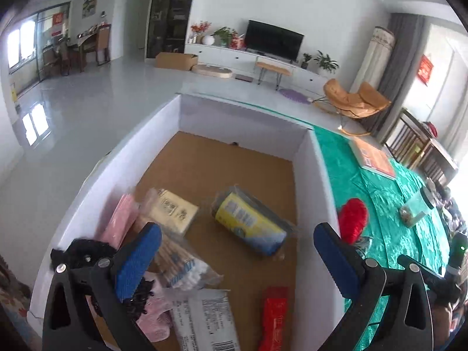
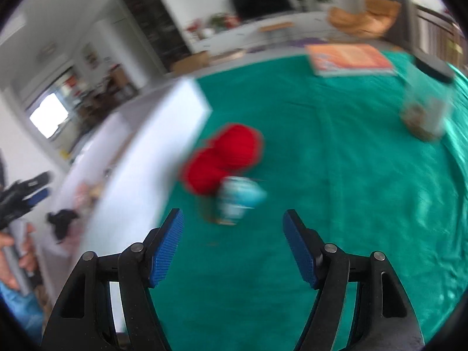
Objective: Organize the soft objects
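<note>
Your right gripper (image 2: pixel 233 244) has its jaws spread, nothing btwn them, tilted down at the red yarn (image 2: pixel 225 153) lying on the green worktop (image 2: pixel 336 175) ahead of the jaws, beside the white box (image 2: pixel 152 158). Risk: a small teal pack (image 2: pixel 239 199) touches the yarn on the near side; you could pinch that instead, or shove both away. Left gripper (image 1: pixel 237 256) hangs over the box w/ jaws spread wide, empty.
</note>
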Tool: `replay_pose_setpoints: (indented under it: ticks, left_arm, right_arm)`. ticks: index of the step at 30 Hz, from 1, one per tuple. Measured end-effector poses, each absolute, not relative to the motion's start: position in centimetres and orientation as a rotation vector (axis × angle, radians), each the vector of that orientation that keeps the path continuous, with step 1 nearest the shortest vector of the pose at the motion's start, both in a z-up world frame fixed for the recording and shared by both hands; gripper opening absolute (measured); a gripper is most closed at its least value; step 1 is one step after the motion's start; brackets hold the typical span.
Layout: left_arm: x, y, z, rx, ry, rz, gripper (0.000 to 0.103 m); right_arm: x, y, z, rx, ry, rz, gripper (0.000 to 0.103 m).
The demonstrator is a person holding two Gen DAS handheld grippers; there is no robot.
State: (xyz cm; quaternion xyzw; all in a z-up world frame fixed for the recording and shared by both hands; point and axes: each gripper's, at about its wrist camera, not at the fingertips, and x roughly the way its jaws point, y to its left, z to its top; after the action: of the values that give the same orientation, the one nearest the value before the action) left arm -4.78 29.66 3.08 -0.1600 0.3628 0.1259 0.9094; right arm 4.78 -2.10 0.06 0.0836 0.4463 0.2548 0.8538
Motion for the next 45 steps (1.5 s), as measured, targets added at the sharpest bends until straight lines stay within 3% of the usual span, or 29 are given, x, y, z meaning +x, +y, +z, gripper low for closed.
replay_pose_setpoints:
  ticks: [5,13,15,18,27,32,39,40,43,45]
  left_arm:
    - [-5.0,28.5,4.6,-0.286,0.706,0.232,0.103]
    - [-5.7,28.0,5.4,-0.298,0.691,0.2,0.103]
    - [-5.5,27.8,5.2,-0.304,0.698,0.196,0.103]
    - [-5.3,27.5,4.6,-0.32,0.712,0.182,0.103]
    - [-3.4,22.1,4.2,-0.277,0.735,0.05,0.103]
    - [-2.3,18.1,4.3,-0.218,0.747,-0.025,0.103]
    - [-0.7,12.9,3.8,-0.084,0.782,-0.08,0.103]
    - [-0.4,12.4,3.6,-0.064,0.793,-0.086,0.103]
    - [0.1,10.9,2.7,-0.026,0.826,-0.115,0.103]
    - [0.4,10.1,2.0,-0.019,0.852,-0.128,0.103]
  right_arm:
    - [7.4,-4.9,-2.0,0.186,1.012,0.512,0.074]
    - [8.4,5.2,-2.6,-0.047,0.959,0.696,0.069]
    - [8.5,5.8,-3.9,-0.094,0.984,0.715,0.042]
    - [7.8,5.2,-4.2,-0.11,0.979,0.703,0.039]
    - [4.3,-10.6,-3.9,-0.017,0.977,0.487,0.039]
    - [8.6,-22.4,-4.5,0.119,0.917,0.225,0.04]
    - [17.5,-31.5,-4.4,0.267,0.805,-0.033,0.041]
    - [18.2,-32.0,-4.3,0.287,0.79,-0.033,0.044]
    - [18.2,-33.5,-3.6,0.381,0.784,-0.043,0.071]
    - [15.8,-33.9,-3.3,0.437,0.762,-0.047,0.072]
